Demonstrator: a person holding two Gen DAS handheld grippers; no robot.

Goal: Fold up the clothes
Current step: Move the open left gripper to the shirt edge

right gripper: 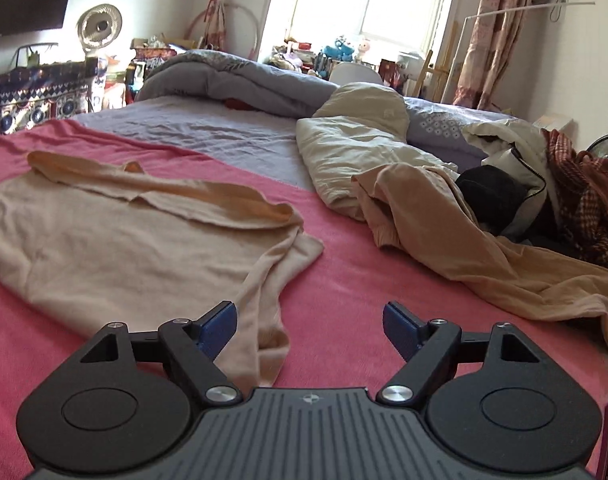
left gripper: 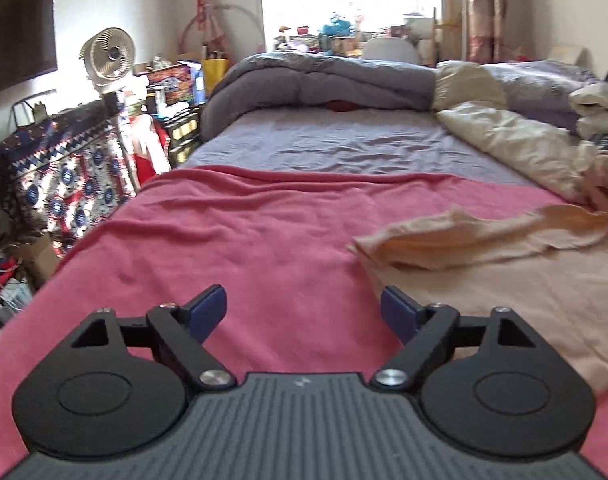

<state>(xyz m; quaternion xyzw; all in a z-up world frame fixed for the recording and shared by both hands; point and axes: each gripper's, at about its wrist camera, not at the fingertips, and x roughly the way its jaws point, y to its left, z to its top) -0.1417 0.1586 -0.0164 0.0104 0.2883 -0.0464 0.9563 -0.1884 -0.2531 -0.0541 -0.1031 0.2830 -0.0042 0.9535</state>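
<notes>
A beige long-sleeved top (right gripper: 115, 236) lies spread on the pink blanket (right gripper: 344, 280), one sleeve folded across its upper part. In the left wrist view the same top (left gripper: 504, 276) fills the right side. My left gripper (left gripper: 304, 312) is open over bare pink blanket (left gripper: 223, 240), just left of the top's edge, with nothing between its blue pads. My right gripper (right gripper: 310, 326) is open too; the top's lower corner (right gripper: 263, 340) lies below its left finger, not pinched. A second tan garment (right gripper: 484, 256) lies crumpled to the right.
A cream duvet (right gripper: 352, 152) and a grey quilt (right gripper: 243, 80) are bunched further up the bed. A white jacket (right gripper: 516, 168), dark cloth and a checked red fabric (right gripper: 584, 200) pile up at the right. A fan (left gripper: 107, 54) and cluttered boxes stand left of the bed.
</notes>
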